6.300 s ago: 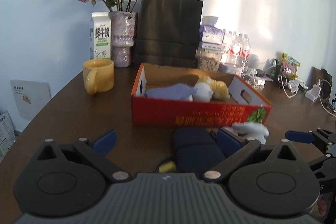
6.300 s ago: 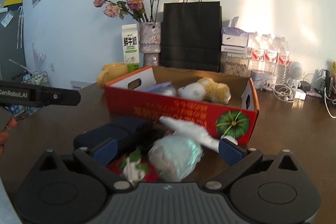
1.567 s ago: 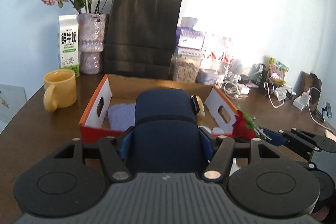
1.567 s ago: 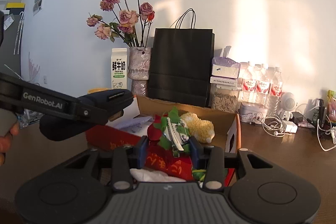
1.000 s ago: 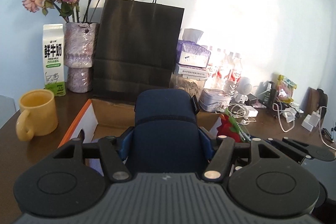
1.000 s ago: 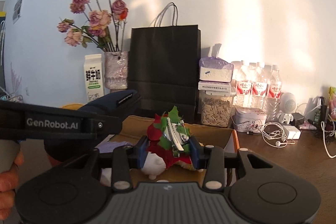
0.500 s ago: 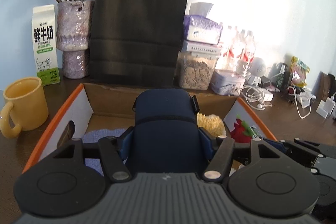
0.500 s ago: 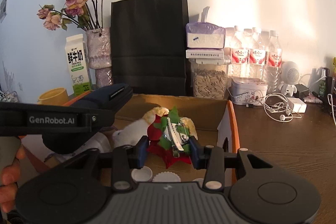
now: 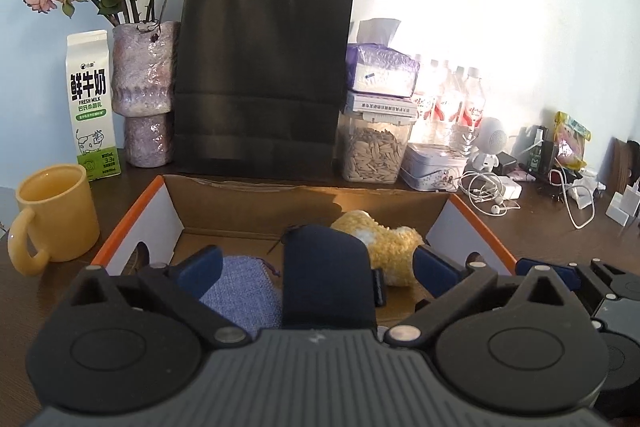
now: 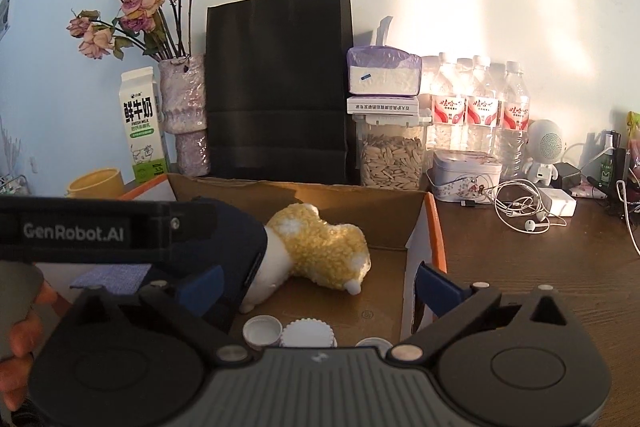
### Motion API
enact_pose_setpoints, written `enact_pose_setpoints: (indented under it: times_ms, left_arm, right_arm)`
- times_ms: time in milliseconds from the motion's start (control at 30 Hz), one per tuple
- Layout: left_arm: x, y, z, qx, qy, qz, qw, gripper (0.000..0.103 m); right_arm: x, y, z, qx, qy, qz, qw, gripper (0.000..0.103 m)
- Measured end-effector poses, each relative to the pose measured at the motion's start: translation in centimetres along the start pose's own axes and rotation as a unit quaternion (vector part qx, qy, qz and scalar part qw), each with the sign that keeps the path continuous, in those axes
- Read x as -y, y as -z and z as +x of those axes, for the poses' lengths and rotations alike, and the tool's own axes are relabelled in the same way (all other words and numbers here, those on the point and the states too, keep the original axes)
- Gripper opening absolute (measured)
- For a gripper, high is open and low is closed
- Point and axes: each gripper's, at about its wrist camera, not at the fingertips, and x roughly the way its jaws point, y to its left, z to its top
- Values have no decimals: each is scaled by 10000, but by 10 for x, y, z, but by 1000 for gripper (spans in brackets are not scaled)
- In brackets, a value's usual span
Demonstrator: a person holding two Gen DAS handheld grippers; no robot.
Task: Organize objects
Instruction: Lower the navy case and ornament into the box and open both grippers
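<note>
Pouch (image 9: 240, 291) half hidden behind left gripper; box (image 10: 434, 239) near wall, caps (image 10: 306, 337) cut at 6 o'clock.

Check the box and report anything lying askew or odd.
In the box, the plush lies tipped on its side, and a navy case stands on end, leaning over it. Loose bottle caps lie scattered on the floor nearby. Nothing looks spilled or damaged.

A matt brown corrugated cardboard box (image 9: 312, 203) is holding a fuzzy yellow plush toy (image 10: 320, 247), a woven blue cloth pouch (image 9: 240, 291) and a smooth navy fabric case (image 9: 326, 279); the dark wooden counter (image 10: 540, 267) is showing a slight sheen.
</note>
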Motion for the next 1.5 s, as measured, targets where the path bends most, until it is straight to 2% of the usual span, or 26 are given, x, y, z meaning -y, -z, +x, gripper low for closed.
enact_pose_setpoints:
  times_ms: [333, 600, 767, 1233, 1500]
  left_arm:
    - [-1, 1, -1, -22, 10, -37, 10000, 103]
    - [4, -7, -21, 205, 43, -60, 9998, 103]
    - [3, -5, -32, 165, 34, -108, 9998, 103]
    - [-12, -2, -98, 345, -59, -104, 9993, 103]
    - [-30, 12, -129, 304, -194, -133, 9993, 103]
  right_arm:
    - [-3, -1, -5, 52, 27, -40, 10000, 103]
    - [-4, -4, -20, 210, -10, -29, 9998, 103]
    - [-5, -5, -30, 300, -12, -66, 9995, 103]
    - [-18, 10, -93, 591, -100, -136, 9981, 103]
    - [-22, 33, -120, 416, -143, -100, 9990, 103]
